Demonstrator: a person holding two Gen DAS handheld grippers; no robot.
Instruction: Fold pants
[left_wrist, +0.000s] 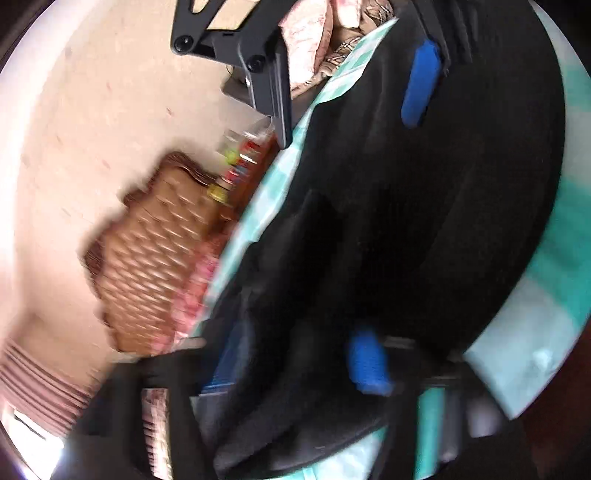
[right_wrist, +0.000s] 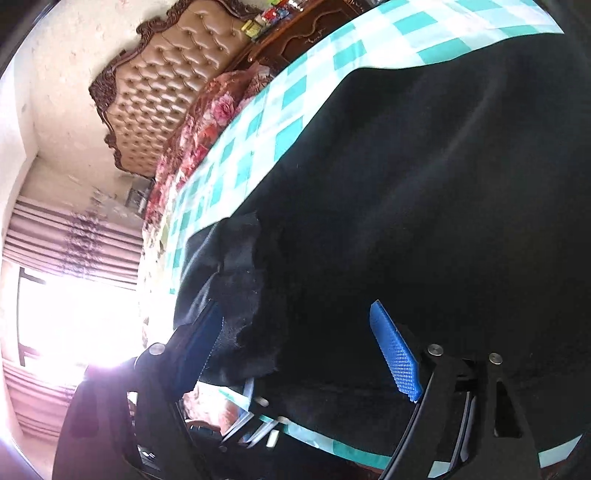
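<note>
Black pants (left_wrist: 424, 221) (right_wrist: 443, 184) lie spread over a teal and white checked sheet (right_wrist: 295, 81). In the blurred left wrist view my left gripper (left_wrist: 295, 360) stands over the near part of the pants. Its blue pads (left_wrist: 367, 365) are apart, with loose black cloth in the gap. My right gripper (right_wrist: 299, 352) is wide open low over the pants. A ragged corner of the cloth (right_wrist: 240, 295) rests against its left blue pad (right_wrist: 201, 350), and the right pad is bare. The left wrist view also shows the right gripper (left_wrist: 347, 133) farther along the pants.
A tufted brown headboard (right_wrist: 166, 85) (left_wrist: 147, 258) and a floral blanket (right_wrist: 207, 122) border the sheet's far side. A dark wooden cabinet (right_wrist: 295, 33) carries small colourful items. A bright window with striped curtains (right_wrist: 74, 325) is at the left.
</note>
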